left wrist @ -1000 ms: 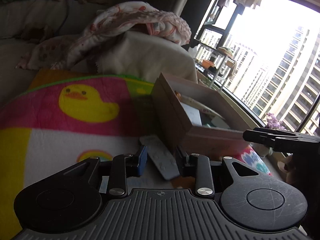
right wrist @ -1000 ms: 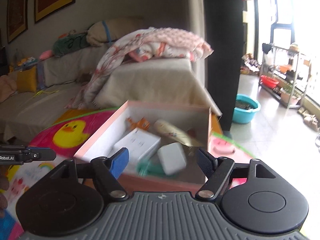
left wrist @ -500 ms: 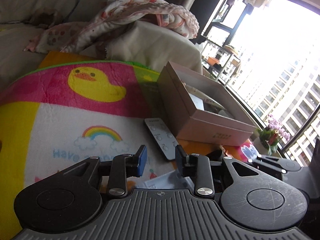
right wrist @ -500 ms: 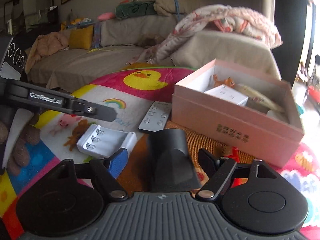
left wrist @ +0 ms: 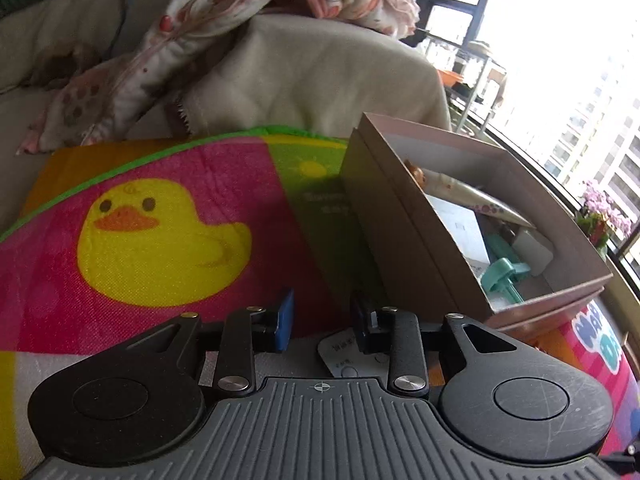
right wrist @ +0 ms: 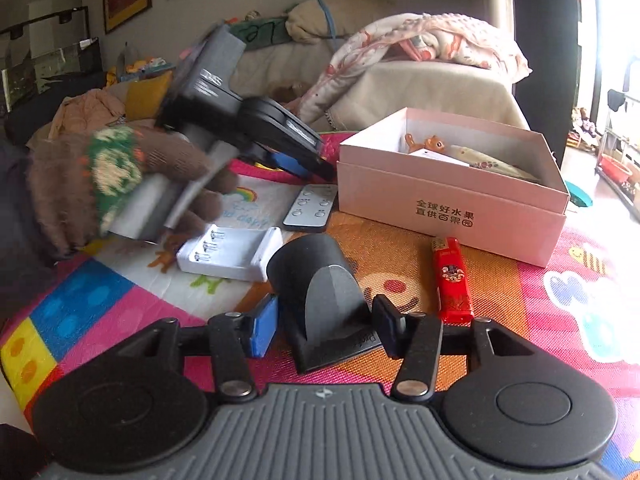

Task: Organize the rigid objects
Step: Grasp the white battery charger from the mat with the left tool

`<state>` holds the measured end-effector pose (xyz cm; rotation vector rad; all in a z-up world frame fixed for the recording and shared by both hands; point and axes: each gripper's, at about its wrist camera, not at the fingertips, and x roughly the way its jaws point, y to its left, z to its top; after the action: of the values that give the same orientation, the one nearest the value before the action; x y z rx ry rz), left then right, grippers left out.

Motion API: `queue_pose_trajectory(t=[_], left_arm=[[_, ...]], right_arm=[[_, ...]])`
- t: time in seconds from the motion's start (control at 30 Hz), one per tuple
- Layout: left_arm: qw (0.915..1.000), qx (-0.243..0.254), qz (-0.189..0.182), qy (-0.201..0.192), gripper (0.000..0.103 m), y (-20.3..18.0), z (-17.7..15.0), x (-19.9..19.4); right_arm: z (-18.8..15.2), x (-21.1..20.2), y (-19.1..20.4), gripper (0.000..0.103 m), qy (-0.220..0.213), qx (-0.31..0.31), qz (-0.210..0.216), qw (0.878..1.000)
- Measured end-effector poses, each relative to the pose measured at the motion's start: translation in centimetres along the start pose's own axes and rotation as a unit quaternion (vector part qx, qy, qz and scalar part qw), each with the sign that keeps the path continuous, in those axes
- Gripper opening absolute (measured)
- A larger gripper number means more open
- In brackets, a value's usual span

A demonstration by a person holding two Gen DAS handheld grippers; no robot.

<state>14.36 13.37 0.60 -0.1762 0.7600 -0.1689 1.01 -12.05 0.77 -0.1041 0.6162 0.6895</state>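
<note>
On the bright play mat (right wrist: 404, 276) spread on the floor, the right gripper (right wrist: 326, 326) sits low over a dark grey, arch-shaped plastic piece (right wrist: 320, 300). Its fingers have just been closing, and they now stand either side of the piece's base, the black one touching it and the blue one (right wrist: 264, 330) just shy of it. A red lighter (right wrist: 452, 280) lies just beside the piece, close to the front wall of the open pink box (right wrist: 452, 216), which already holds a small orange toy, a white block and a tube. A white battery charger (right wrist: 230, 254) and a grey remote (right wrist: 310, 210) lie on the mat beside the box's front corner. The left gripper (left wrist: 322, 326), held by a hand in a brown knitted glove (right wrist: 104, 184), hovers over the near end of the remote; its fingers stand a little apart with nothing between them. Behind the mat, a patterned blanket (left wrist: 280, 8) is heaped on a covered sofa (left wrist: 320, 76).
</note>
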Motion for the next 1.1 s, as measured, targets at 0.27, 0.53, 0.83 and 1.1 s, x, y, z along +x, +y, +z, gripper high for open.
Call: queue_pose_trajectory(t=[0.27, 0.53, 0.83, 1.1], left_arm=[[0.9979, 0.031, -0.055, 0.017, 0.032, -1.2, -3.2, -3.0], [0.9868, 0.090, -0.126, 0.049, 0.034, -4.5, -5.9, -5.1], [0.9816, 0.091, -0.163, 0.041, 0.034, -6.4, -7.3, -8.1], [0.9986, -0.019, -0.048, -0.009, 0.034, 1.1, -8.8, -11.7]], right_arm=[[0.3, -0.2, -3.2, 0.060, -0.007, 0.104, 0.011, 0.995], [1.2, -1.4, -6.5, 0.060, -0.034, 0.161, -0.029, 0.986], [1.1, 0.1, -9.7, 0.066, -0.016, 0.178, -0.099, 0.979], [0.8, -0.6, -8.1, 0.079, -0.032, 0.134, -0.085, 0.987]])
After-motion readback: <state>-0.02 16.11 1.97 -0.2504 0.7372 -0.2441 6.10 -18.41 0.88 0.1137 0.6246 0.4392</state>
